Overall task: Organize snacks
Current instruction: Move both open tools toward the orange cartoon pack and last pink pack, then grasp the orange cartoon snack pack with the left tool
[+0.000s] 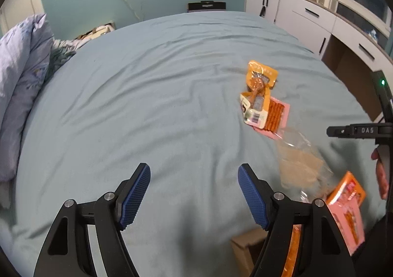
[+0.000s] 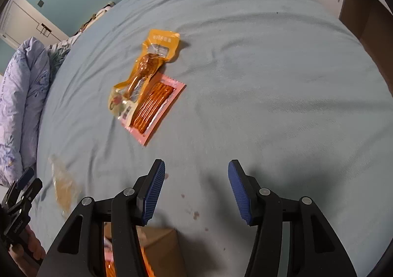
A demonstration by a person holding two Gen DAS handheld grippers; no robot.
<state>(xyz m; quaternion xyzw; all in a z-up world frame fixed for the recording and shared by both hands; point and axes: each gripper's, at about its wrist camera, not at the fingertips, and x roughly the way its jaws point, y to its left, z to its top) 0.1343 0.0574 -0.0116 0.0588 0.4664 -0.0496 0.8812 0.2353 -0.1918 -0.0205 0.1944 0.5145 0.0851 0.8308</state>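
Observation:
A yellow drumstick snack pack (image 1: 259, 85) (image 2: 145, 68) lies on the blue bedsheet (image 1: 159, 105) and overlaps a pink pack of orange sticks (image 1: 276, 114) (image 2: 154, 107). A clear bag with beige contents (image 1: 299, 161) (image 2: 65, 186) shows blurred nearer to me. A cardboard box (image 1: 245, 247) (image 2: 159, 240) sits at the near edge with orange and pink snack packs (image 1: 346, 205) in or over it. My left gripper (image 1: 194, 196) is open and empty above the sheet. My right gripper (image 2: 196, 193) is open and empty above the box's far edge.
A folded lilac duvet (image 1: 22, 85) (image 2: 22, 105) lies along the left side of the bed. White drawers and a desk (image 1: 319, 23) stand past the right side. The right gripper's body (image 1: 361, 130) shows at the left wrist view's right edge.

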